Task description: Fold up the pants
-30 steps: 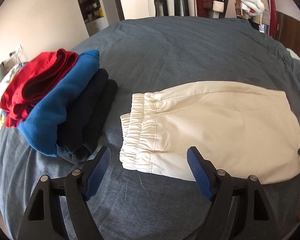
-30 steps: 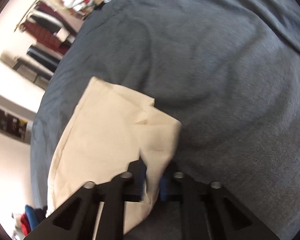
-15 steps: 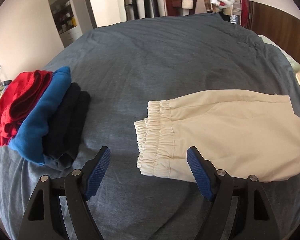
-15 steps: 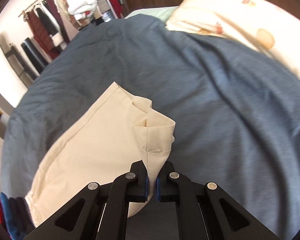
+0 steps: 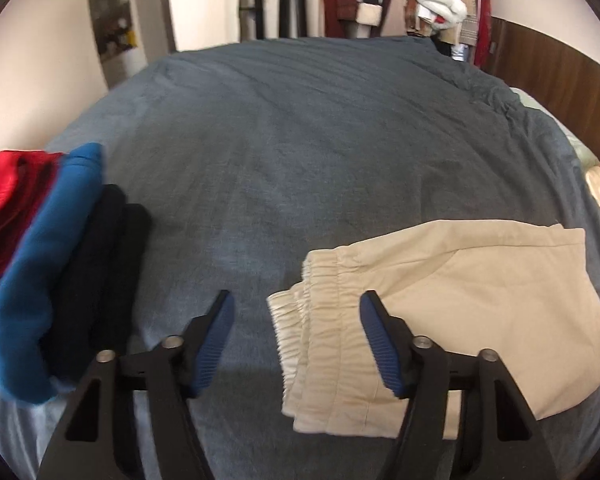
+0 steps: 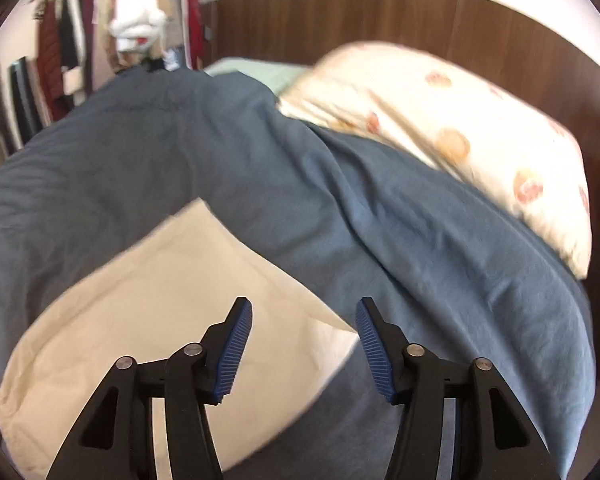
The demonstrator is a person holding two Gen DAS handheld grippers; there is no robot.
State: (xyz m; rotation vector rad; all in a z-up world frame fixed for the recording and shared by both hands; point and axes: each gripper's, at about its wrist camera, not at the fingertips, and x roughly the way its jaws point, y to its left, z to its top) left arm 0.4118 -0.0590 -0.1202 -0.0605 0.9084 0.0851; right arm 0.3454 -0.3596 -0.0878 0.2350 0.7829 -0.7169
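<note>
The cream pants [image 5: 452,312] lie flat on the bed [image 5: 300,140], on its gray-blue cover. They already look folded into a short, wide shape. The stretchy waist end [image 5: 300,320] points left in the left wrist view, and the straight edge is on the far right.

The left claw [image 5: 296,340] is spread wide and holds nothing. It hangs over the waist end, with one blue pad [image 5: 216,344] above the bare cover and the other blue pad [image 5: 380,348] above the cloth.

The right claw [image 6: 304,344] is spread wide too and grips nothing. It sits over the other end of the pants [image 6: 160,312], near the corner that points toward the pillow [image 6: 460,132].

On the left side of the bed there is a pile of folded clothes [image 5: 52,256] in red, blue and dark colors. It is apart from the pants, with bare cover between them.

The step in hand looks like the gap between folds: both claws are free and the cloth rests on the bed. The job seems well along. The next move may be one more fold, or a lift to the pile. For a fold, each claw would need to drop down and pinch all the layers at an edge. If only the top layer is pinched, the fold could fall open.
</note>
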